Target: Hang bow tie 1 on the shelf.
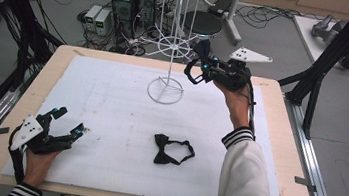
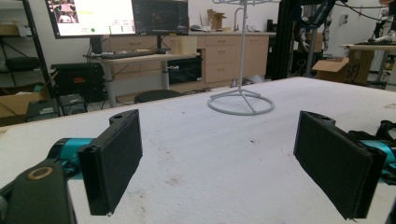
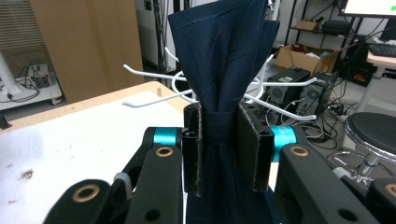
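Navy bow tie held up by the white wire rack [image 1: 174, 37]

R gripper [image 3: 219, 149] clamps navy bow tie [image 3: 224, 56] at its knot, beside rack's hooks; L gripper [image 2: 219, 158] spread wide, nothing between, near rack's base.

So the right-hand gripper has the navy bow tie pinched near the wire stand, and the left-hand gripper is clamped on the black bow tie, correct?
Not quite. The left gripper holds nothing: the left gripper view shows its jaws wide apart over bare table. The black bow tie lies loose mid-table in the high view. The rest stands: the right gripper pinches the navy bow tie by the wire stand.
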A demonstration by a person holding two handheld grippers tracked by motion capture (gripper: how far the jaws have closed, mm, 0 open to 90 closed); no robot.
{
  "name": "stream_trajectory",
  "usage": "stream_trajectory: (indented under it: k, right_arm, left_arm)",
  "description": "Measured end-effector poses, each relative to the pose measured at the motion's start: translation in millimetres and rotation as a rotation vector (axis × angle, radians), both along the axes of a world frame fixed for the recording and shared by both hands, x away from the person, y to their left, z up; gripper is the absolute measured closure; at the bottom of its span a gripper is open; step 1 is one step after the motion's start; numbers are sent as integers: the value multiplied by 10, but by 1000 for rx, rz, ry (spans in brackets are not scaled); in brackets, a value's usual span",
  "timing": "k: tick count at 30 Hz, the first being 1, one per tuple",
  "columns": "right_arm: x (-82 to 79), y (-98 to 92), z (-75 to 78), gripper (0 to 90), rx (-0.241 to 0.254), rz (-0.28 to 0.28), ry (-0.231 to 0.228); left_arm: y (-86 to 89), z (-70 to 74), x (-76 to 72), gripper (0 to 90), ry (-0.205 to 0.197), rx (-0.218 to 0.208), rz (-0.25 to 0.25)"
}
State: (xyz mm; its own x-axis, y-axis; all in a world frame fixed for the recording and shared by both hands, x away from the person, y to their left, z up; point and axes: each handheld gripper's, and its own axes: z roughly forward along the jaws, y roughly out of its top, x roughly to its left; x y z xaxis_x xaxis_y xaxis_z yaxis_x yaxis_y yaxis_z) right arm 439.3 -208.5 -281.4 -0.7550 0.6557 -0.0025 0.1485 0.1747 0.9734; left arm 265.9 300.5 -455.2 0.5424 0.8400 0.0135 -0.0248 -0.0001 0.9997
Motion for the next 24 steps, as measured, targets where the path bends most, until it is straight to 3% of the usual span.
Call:
stream_trajectory:
  k: [13, 24]
  right_arm:
    - [-108, -21, 88, 728, -6, 9, -16]
    - [-228, -181, 203, 728, -1, -26, -32]
  left_arm:
    - [1, 1, -3, 158, 0, 10, -1]
    - [-4, 0, -3, 158, -5, 9, 2]
